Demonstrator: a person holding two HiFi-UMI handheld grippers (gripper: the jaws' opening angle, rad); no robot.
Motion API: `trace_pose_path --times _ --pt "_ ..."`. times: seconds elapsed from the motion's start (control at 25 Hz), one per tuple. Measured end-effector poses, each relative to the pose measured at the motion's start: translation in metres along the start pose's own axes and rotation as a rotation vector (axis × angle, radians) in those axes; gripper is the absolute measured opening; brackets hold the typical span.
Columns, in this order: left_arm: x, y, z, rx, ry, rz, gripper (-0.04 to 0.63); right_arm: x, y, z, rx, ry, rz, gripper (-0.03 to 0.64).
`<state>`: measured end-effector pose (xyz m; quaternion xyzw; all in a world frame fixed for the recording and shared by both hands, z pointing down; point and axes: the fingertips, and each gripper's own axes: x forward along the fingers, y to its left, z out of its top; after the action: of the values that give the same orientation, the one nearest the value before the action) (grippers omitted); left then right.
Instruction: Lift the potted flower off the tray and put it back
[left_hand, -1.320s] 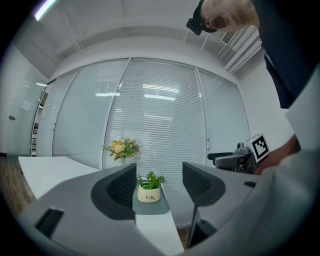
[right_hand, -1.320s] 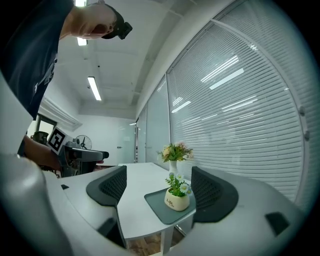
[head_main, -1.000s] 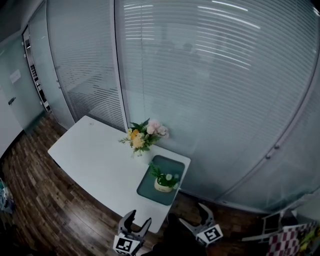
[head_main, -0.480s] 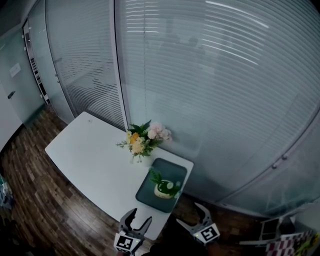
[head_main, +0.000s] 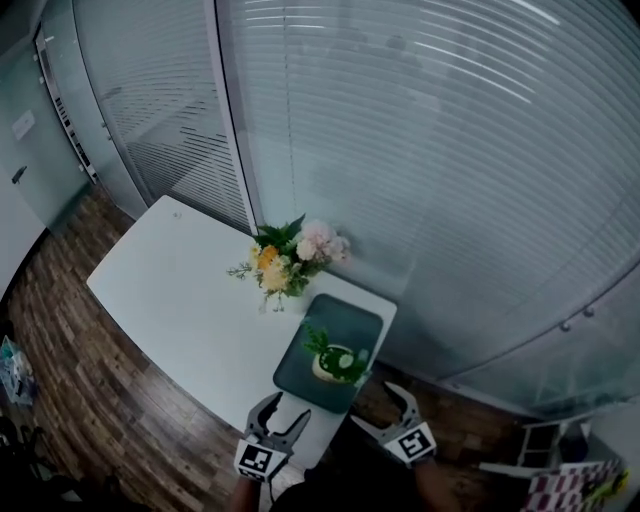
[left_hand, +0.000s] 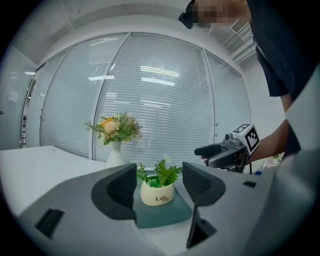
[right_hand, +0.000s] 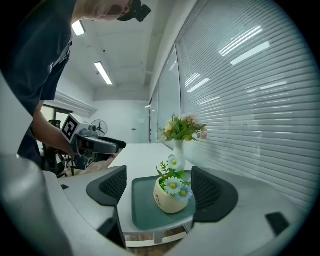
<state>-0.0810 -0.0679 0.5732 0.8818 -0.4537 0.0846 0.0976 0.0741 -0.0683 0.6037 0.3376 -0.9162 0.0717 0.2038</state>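
held left hand-held gripper (head_main: 284, 409) and right hand-held gripper (head_main: 377, 406) just short of tray (head_main: 345, 318), jaws spread wide, empty, potted flower (head_main: 335, 361) upright on tray

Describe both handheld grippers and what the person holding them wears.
Left gripper and right gripper match: grey bodies, two broad curved jaws with dark textured pads, and a white cube carrying black square markers. The person wears a dark short-sleeved top.
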Motion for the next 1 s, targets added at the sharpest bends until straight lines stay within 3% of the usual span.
trace_pose_path --times 0.56,1.0 --pt "0.047 0.030 -0.041 0.014 0.062 -0.028 0.268 0.054 -0.030 -0.042 -0.031 0.076 0.077 0.370" --pt "0.077 0.036 -0.074 0.092 0.144 -0.068 0.268 0.077 -0.043 -0.075 -0.022 0.138 0.133 0.370"
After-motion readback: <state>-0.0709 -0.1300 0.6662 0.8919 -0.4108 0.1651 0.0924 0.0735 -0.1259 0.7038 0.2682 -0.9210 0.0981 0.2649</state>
